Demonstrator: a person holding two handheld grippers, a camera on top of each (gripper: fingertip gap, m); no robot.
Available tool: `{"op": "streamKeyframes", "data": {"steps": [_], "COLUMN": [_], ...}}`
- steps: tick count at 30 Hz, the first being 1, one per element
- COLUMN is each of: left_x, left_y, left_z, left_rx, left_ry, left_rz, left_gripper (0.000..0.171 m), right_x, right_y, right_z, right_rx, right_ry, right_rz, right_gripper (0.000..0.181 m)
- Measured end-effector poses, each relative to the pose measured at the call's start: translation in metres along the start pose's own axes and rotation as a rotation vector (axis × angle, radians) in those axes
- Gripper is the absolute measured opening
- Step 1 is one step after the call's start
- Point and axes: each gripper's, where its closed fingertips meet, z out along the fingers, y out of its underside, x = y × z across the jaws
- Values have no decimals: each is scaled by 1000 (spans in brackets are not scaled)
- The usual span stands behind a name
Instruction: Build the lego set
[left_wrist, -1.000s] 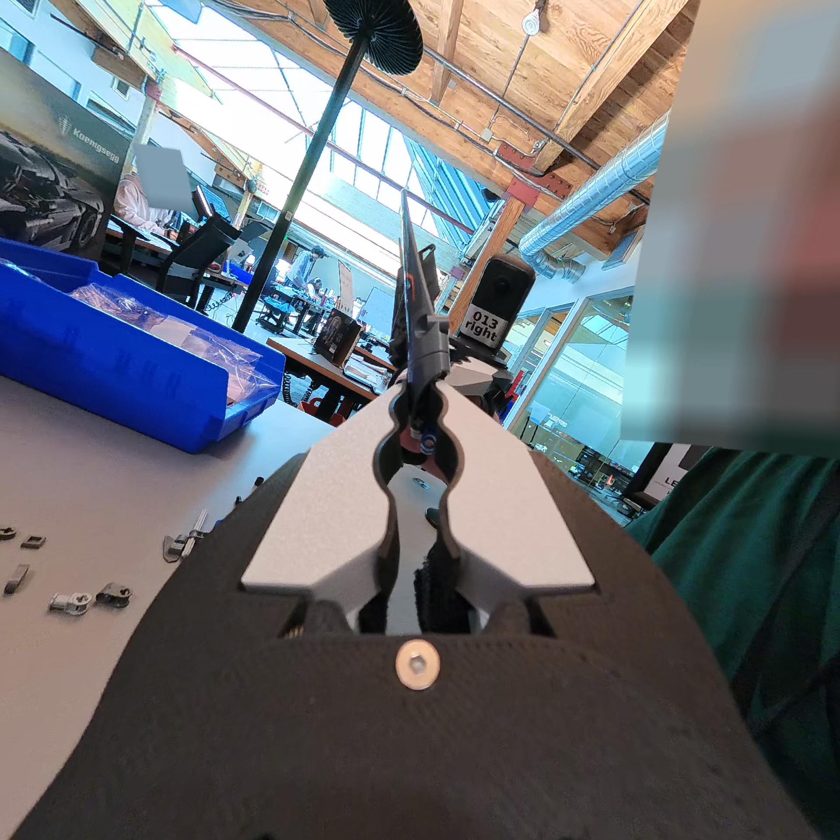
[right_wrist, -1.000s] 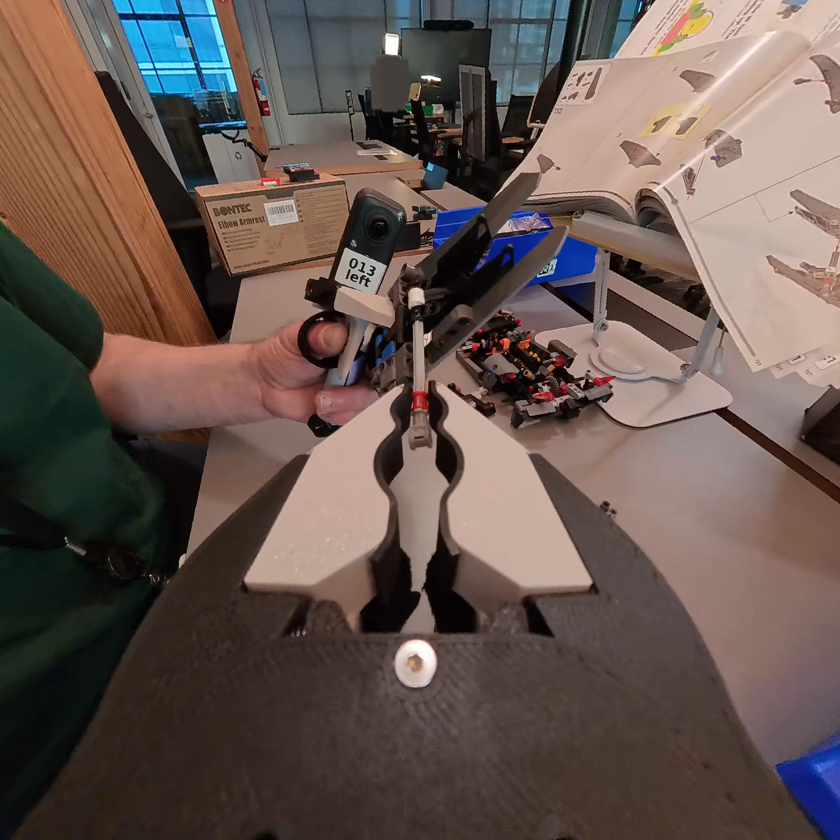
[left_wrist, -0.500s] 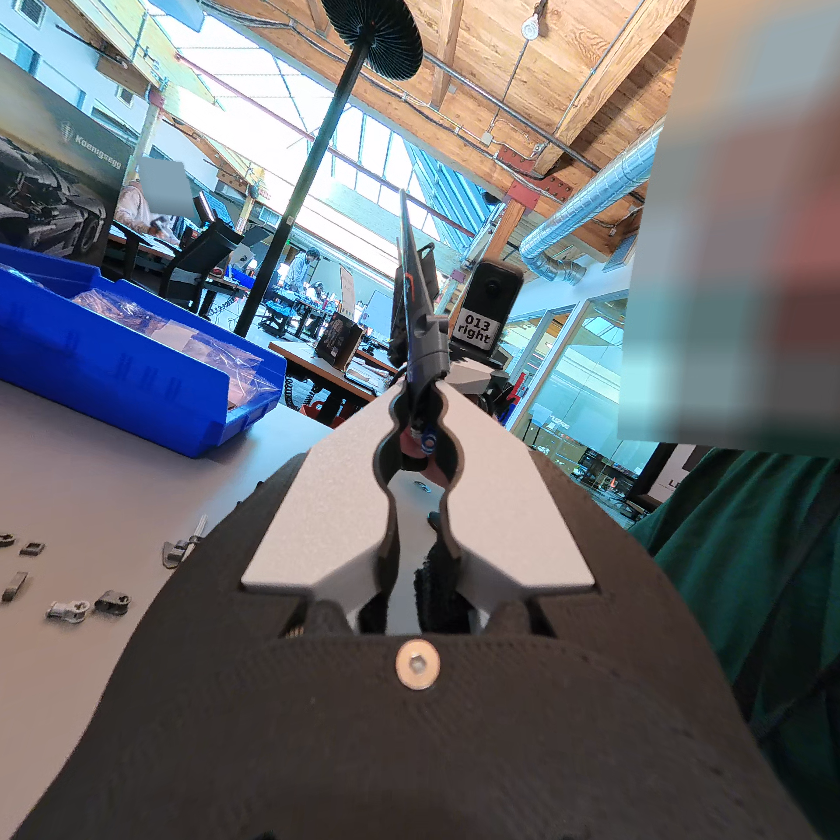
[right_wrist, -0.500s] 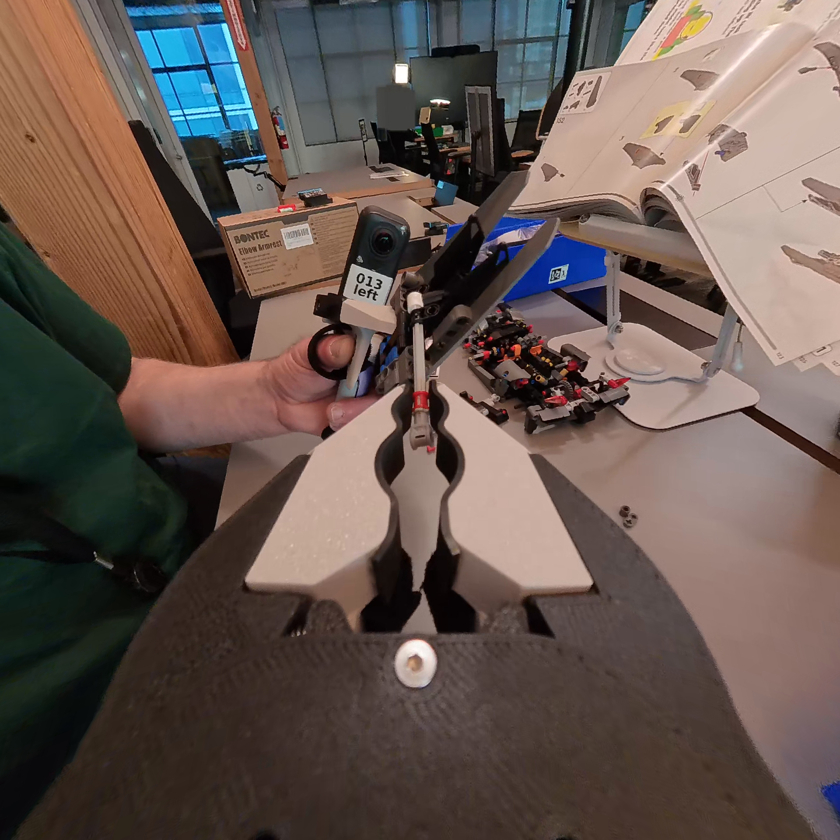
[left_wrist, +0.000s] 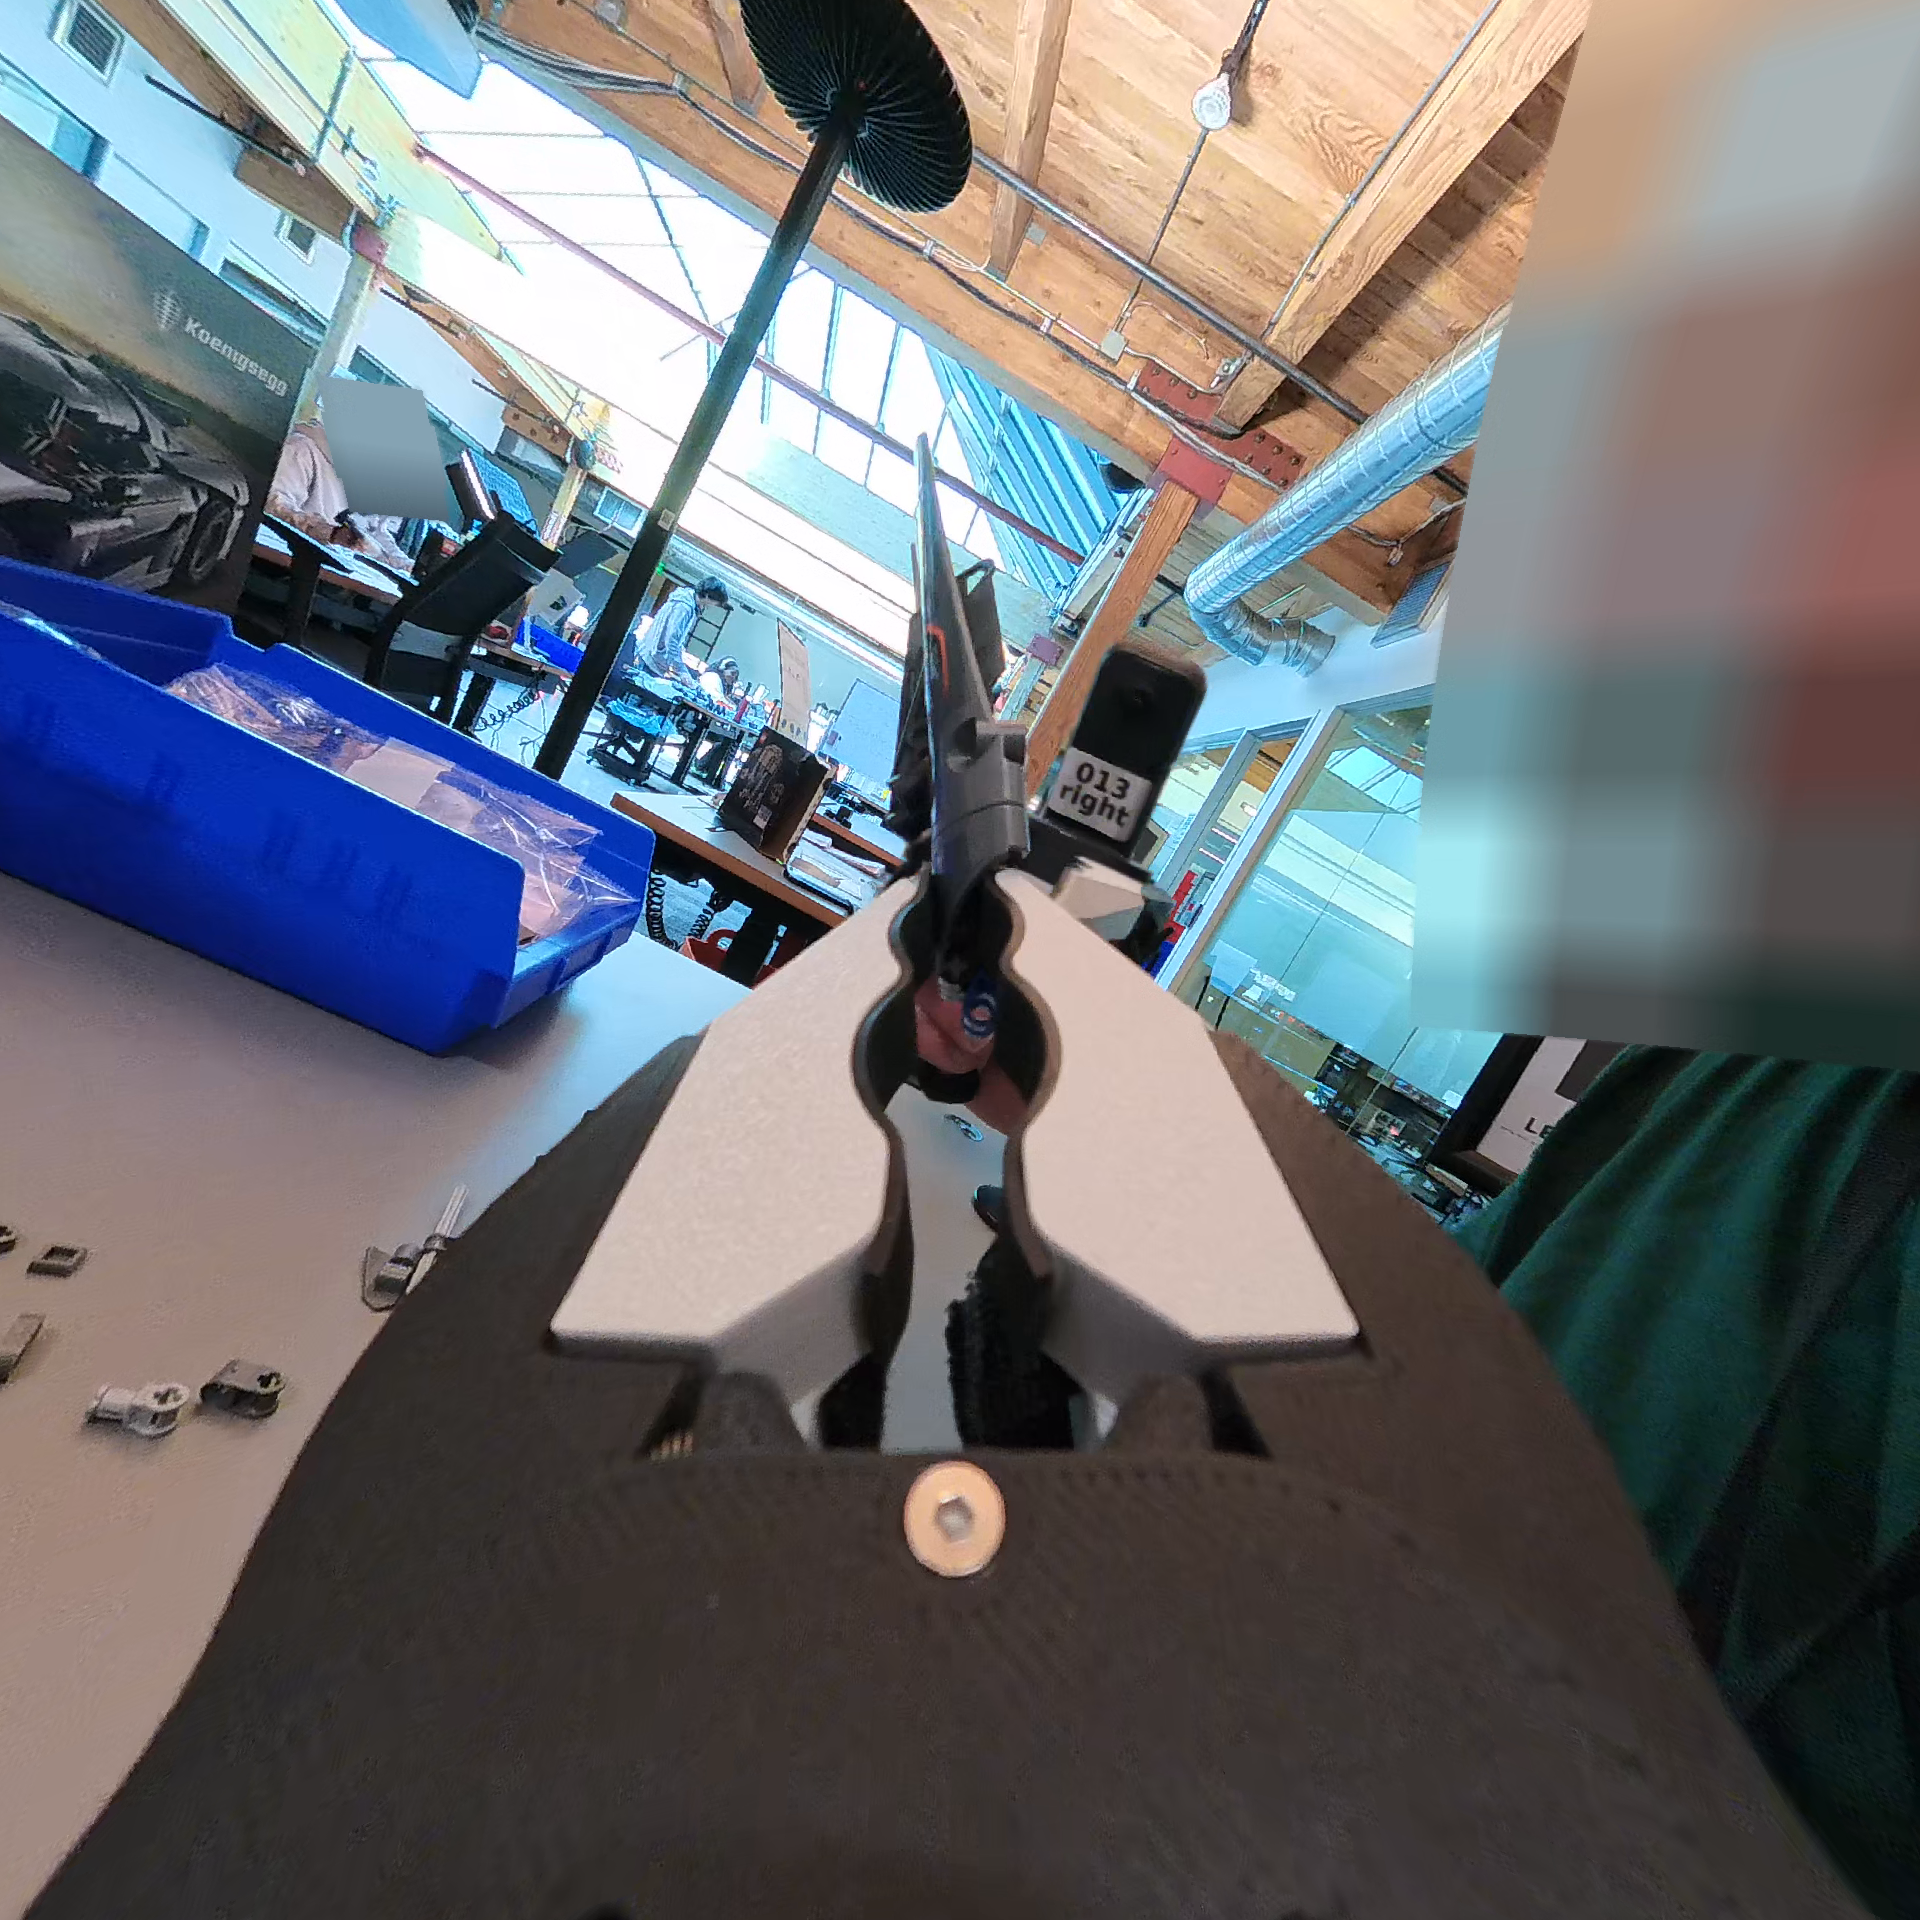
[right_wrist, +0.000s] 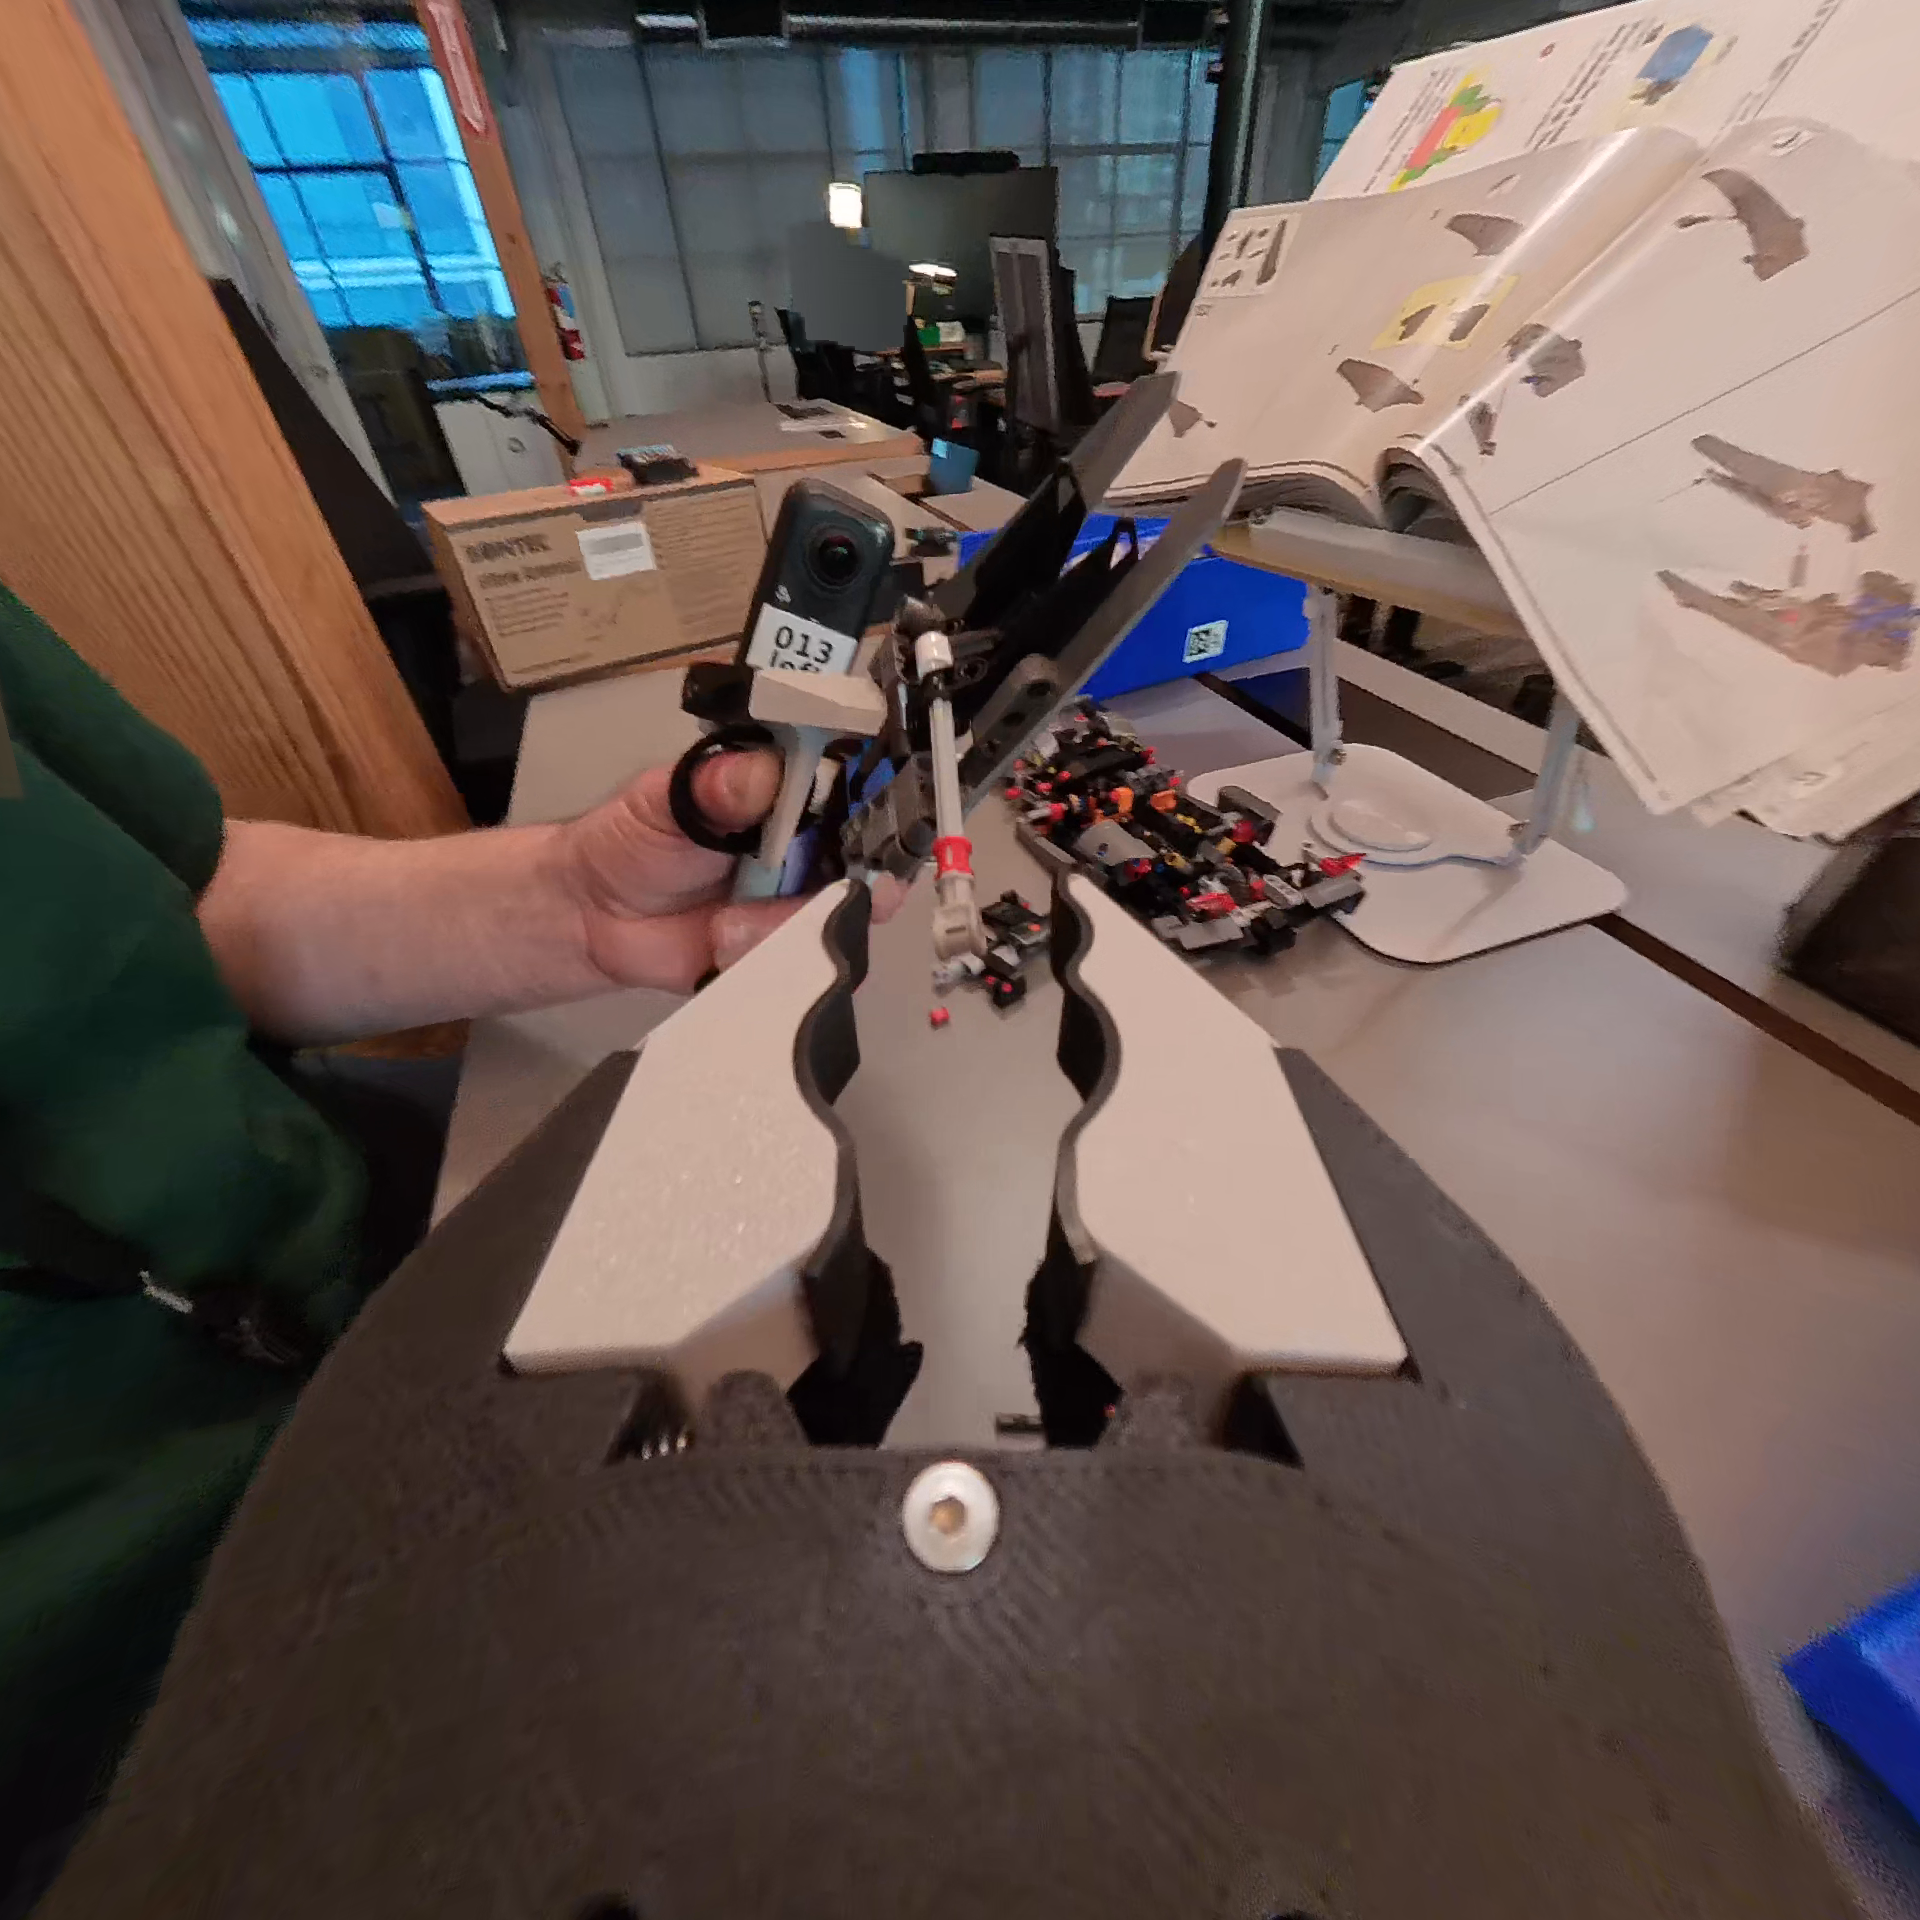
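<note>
Lego sub-assembly (right_wrist: 997, 665), dark grey panels with a pale rod and red collar hanging down, held up above the worktop (right_wrist: 1455, 1143) in the left claw (left_wrist: 958, 914), fingers pinched narrow around its lower end. In the left wrist view it stands as a thin grey blade rising from the fingertips, small red and blue bits showing in the gap. Person's hand (right_wrist: 665, 883) grips the left claw's handle, a finger through the black ring; green sleeve (right_wrist: 114, 987) at near left. Right claw (right_wrist: 956, 904) spread wide, holding nothing; the rod's lower end hangs between its fingertips, touching neither as far as can be seen. Partly built lego chassis (right_wrist: 1174, 831), black with red and orange pieces, lies on the worktop at right beyond the claw; a few loose small pieces (right_wrist: 987, 966) just near of it. Open instruction book (right_wrist: 1558, 416) on a white stand (right_wrist: 1455, 873) at far right. Blue bin (left_wrist: 291, 831) with clear plastic bags at far left of the left wrist view; small grey lego connectors (left_wrist: 187, 1397) scattered on the worktop near left. Cardboard box (right_wrist: 603, 571) far behind the hand
</note>
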Motion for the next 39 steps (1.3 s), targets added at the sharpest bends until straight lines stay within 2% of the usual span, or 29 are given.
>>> {"op": "streamKeyframes", "data": {"steps": [6,17,27,39], "left_x": [-1,-2,-4,-5], "left_y": [2,-4,1,5], "left_z": [1,-1,2,2], "left_rx": [3,30,20,8], "left_ry": [3,1,7,7], "left_rz": [-11,-30,-36,-25], "left_gripper": [5,5,5,5], "right_x": [0,2,-4,-3], "right_y": [6,3,1,10], "right_z": [-7,-12,-11,-13], "right_rx": [-39,-37,2,-32], "right_ry": [57,97,-23,-88], "right_rz": [-76,-139,-10,118], "right_gripper": [6,6,6,6]}}
